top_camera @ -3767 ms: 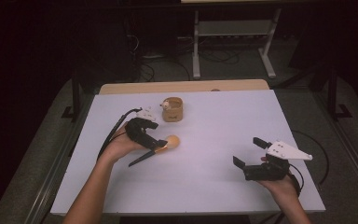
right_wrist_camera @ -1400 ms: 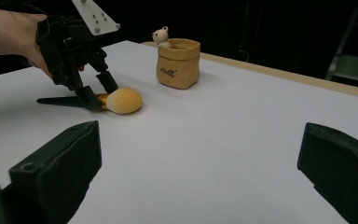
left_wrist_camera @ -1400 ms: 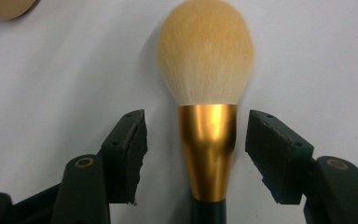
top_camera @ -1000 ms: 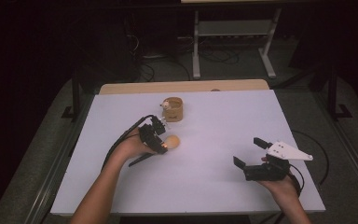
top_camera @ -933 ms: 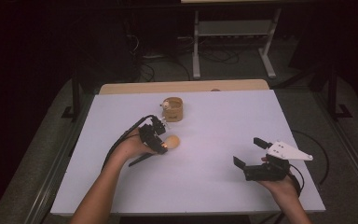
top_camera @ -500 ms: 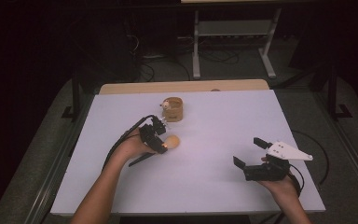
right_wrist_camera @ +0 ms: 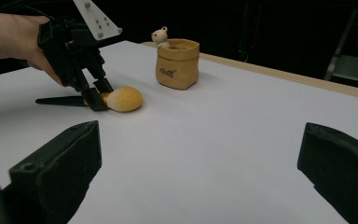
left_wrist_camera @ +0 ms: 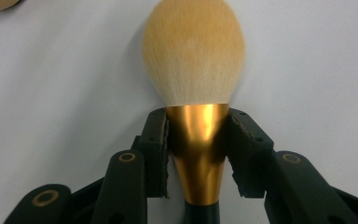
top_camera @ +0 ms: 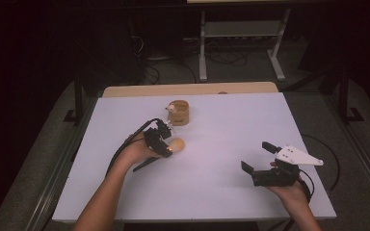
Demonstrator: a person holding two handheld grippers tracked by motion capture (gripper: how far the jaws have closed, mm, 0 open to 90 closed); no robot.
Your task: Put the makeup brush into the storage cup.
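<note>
Gold ferrule of the makeup brush (left_wrist_camera: 198,144) sits clamped between my left gripper (left_wrist_camera: 198,149) jaws, which have just closed on it; it lies on the white counter (top_camera: 221,144). My right gripper (top_camera: 265,163) gapes empty. Beyond, the tan pouch's (right_wrist_camera: 177,63) print is unreadable.

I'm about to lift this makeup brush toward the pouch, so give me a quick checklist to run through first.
1. Left claw shut on the brush, pads on the gold ferrule: ok.
2. Grip centred on the ferrule: ok.
3. Brush lifted off the table: cannot tell.
4. Pouch upright, mouth open: ok.
5. Right claw open, apart from the brush: ok.
</note>
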